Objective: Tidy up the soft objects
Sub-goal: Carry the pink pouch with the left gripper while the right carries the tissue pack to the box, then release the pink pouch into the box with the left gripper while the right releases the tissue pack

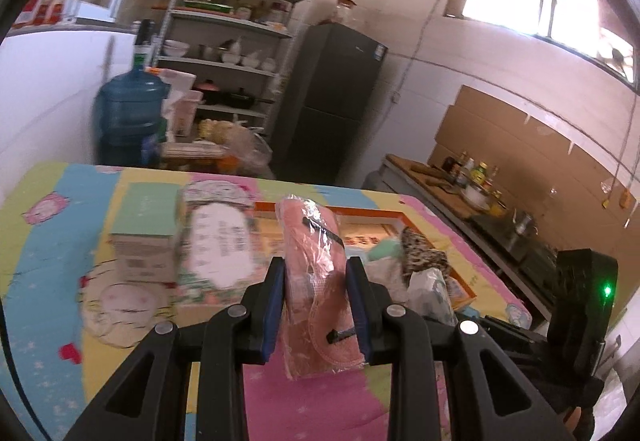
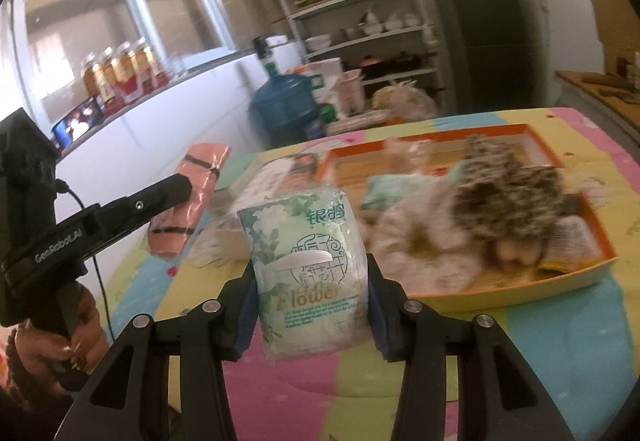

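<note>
Two grips | left hand-held gripper (image 1: 316,305) clamps pink wrapped towel (image 1: 314,281), centre frame | right hand-held gripper (image 2: 310,305) clamps tissue pack (image 2: 312,273), above desk (image 2: 280,393) | risk: slick wrap slipping from the pads.

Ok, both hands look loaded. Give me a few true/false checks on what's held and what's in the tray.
1. The left gripper is shut on a pink cloth wrapped in clear plastic. True.
2. The right gripper is empty. False: it is clamped on a tissue pack with green flower print.
3. The tray has an orange rim. True.
4. The speckled plush lies on the cloth beside the tray. False: it lies inside the tray.
5. The pink cloth rests on the table. False: it is held up clear of the surface.
</note>
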The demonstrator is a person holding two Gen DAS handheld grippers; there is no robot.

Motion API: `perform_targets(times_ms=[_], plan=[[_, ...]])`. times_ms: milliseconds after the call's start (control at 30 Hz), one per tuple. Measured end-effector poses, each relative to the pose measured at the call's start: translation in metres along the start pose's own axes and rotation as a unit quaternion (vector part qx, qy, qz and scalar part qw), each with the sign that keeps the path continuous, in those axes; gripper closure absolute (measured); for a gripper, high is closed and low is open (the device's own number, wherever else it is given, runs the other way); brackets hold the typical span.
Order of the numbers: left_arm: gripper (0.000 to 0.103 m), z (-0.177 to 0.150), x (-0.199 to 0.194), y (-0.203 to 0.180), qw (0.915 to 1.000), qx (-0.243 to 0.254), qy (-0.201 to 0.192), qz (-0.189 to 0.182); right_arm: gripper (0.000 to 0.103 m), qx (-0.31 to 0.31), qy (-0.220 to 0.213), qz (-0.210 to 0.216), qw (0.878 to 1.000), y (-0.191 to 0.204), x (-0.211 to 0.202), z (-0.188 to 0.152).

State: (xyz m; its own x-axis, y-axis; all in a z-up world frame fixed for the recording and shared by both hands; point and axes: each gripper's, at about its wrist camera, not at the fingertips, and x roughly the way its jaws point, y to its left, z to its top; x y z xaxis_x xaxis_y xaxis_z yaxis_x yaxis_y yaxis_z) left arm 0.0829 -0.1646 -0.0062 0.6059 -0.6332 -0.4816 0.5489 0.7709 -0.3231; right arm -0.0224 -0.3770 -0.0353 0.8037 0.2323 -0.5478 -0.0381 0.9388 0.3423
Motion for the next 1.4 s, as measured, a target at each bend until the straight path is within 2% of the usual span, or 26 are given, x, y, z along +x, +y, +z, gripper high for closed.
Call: perform_targets(times_ms=[433,600,833,1167,1200,1300,1400], plan=[[0.073,0.005,0.073,-0.049,0.9989,0.010,0.033,-0.031,0.055,0.005,-0.012,-0.040,0.999,-0.072,-0.010,0.027],[0.076,0.005,0.096,-0.056,0.9986,0.011,0.045,-0.025,0.055,-0.007,-0.011,-0.048,0.999,-0.085,-0.003,0.037],[0.076,-0.006,0.132,-0.049,0.9965,-0.004,0.084,-0.009,0.055,0.002,0.004,-0.047,0.999,-0.107,0.018,0.042],[0.076,-0.004,0.131,-0.047,0.9975,-0.004,0.068,0.017,0.055,-0.001,0.018,-0.048,0.999,-0.114,0.037,0.041],[0.074,-0.003,0.131,-0.047,0.9974,-0.005,0.069,0.019,0.055,-0.002,0.020,-0.048,0.999,-0.114,0.039,0.041],[0.059,-0.003,0.129,-0.046,0.9973,-0.008,0.070,0.021,0.054,-0.005,0.022,-0.049,0.999,-0.113,0.042,0.041],[0.051,-0.004,0.127,-0.044,0.9973,-0.013,0.071,0.018,0.052,-0.005,0.022,-0.048,0.999,-0.112,0.044,0.041]])
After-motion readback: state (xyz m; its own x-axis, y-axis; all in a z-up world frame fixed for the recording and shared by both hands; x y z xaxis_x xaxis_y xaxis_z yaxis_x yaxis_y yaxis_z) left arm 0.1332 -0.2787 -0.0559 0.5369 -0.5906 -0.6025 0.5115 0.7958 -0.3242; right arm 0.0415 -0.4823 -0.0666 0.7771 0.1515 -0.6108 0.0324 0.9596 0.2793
